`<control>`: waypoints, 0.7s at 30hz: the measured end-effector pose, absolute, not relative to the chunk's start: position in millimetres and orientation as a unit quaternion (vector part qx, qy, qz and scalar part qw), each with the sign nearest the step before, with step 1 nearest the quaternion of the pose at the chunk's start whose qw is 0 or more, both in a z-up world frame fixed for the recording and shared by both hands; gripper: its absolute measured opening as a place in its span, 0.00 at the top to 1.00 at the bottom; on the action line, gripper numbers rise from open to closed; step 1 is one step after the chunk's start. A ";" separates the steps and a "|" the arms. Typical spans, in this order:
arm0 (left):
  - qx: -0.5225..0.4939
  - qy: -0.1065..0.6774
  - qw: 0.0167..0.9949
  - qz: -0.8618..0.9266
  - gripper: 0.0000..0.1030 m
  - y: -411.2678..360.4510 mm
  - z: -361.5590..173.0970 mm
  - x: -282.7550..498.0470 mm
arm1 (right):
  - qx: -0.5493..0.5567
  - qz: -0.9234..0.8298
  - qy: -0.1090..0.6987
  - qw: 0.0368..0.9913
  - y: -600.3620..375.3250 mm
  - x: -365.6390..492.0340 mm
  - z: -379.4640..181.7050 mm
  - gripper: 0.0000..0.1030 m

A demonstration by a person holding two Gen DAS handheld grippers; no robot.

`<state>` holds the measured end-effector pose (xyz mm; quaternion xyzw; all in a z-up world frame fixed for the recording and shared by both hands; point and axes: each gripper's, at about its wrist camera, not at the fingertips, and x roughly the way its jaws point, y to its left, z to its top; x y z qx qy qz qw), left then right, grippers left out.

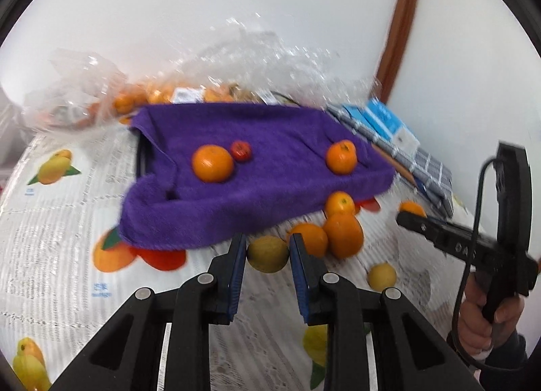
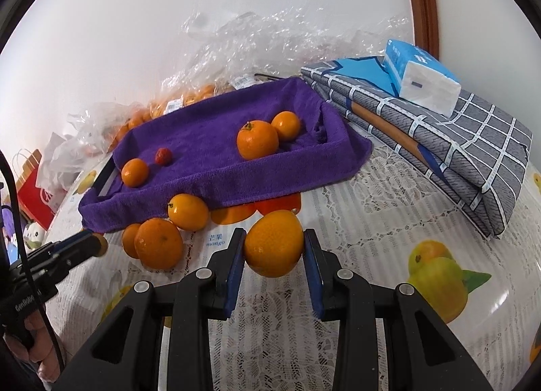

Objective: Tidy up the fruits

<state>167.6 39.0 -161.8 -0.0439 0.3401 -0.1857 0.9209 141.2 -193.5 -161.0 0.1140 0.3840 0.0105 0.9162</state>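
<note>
Black claws, blue pads, silver screws.

— Where can a gripper pass?

— Over the lace tablecloth on the right, between the purple towel tray and the folded grey cloth.

— And in front of the tray?

— Crowded: three oranges lie bunched just beside its near edge.

— Inside it?

— The middle is bare; fruit sits toward both ends.

— Behind?

— Crinkled plastic bags block the wall side.
</note>
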 end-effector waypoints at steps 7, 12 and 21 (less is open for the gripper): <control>-0.066 0.318 0.934 -0.148 0.76 56.1 -154.9 170.7 | 0.119 -0.002 0.369 0.922 -196.7 135.6 -156.1 0.67; -0.067 0.315 0.938 -0.130 0.76 62.1 -149.6 171.2 | 0.104 -0.006 0.367 0.924 -192.3 134.9 -149.4 0.67; -0.100 0.296 0.943 -0.117 0.76 72.7 -118.8 191.2 | 0.074 0.005 0.344 0.936 -185.1 162.5 -115.5 0.67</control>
